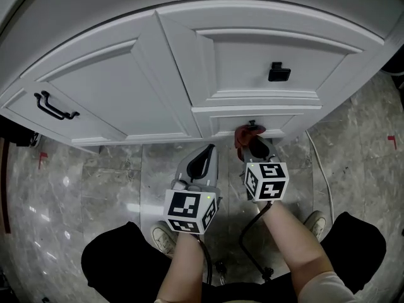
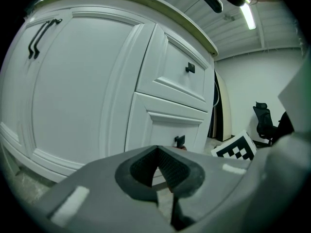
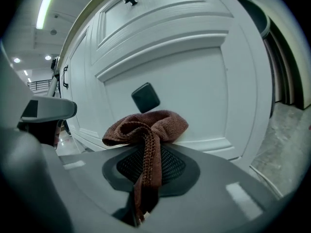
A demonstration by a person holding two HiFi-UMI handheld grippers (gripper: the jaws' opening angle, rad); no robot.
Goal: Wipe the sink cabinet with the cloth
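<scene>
The white sink cabinet fills the top of the head view, with a door on the left and two drawers on the right. My right gripper is shut on a reddish-brown cloth, whose bunched end presses against the lower drawer front just below its black knob. My left gripper hangs to the left of it, shut and holding nothing, pointed at the cabinet base. In the left gripper view its jaws meet in front of the lower drawer.
A black bar handle sits on the left door and a square black knob on the upper drawer. Grey marble floor lies below the cabinet. A white cable runs along the floor at right. The person's shoes stand beneath the grippers.
</scene>
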